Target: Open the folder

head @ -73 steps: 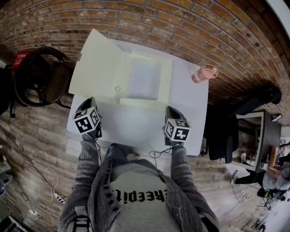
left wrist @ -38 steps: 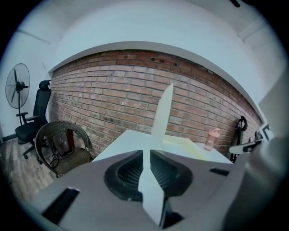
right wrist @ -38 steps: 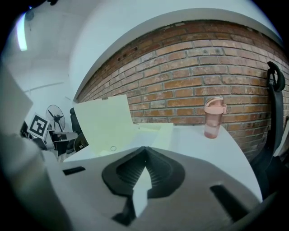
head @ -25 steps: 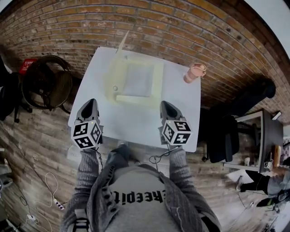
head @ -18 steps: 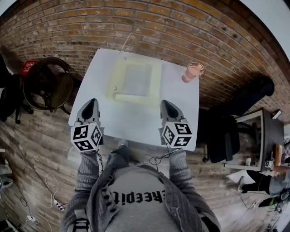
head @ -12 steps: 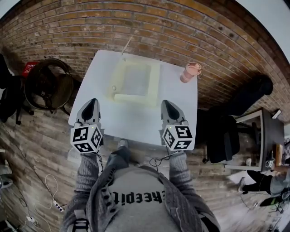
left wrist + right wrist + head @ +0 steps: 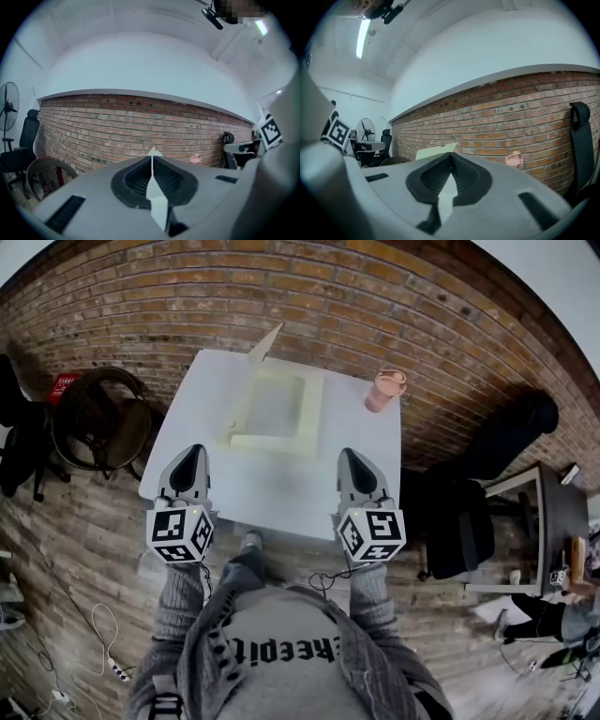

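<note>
Setting: brick wall behind a white worktop [image 7: 272, 491] on a plank floor, with a pink cup [image 7: 382, 390] near the far right corner.
Folder: the pale yellow folder [image 7: 274, 411] lies on the far half of the worktop, well apart from both tongs. Its cover [image 7: 265, 343] stands up at the far left side, so it looks already open.
Left tongs [image 7: 187, 454]: jaws pressed together with nothing between them, held level at the near left edge.
Right tongs [image 7: 352, 457]: jaws likewise closed and empty, at the near right edge.
Handling: probably thin card, so light, easily bent and liable to slide on the smooth top. The free edge of the cover looks the best place to pinch, with the base pinned down.
Hard to tell: whether the cover stands free or leans on something. A small round mark [image 7: 232, 424] on the left panel is too small to name. Both gripper views show only a strip of the cover above the jaws.
</note>
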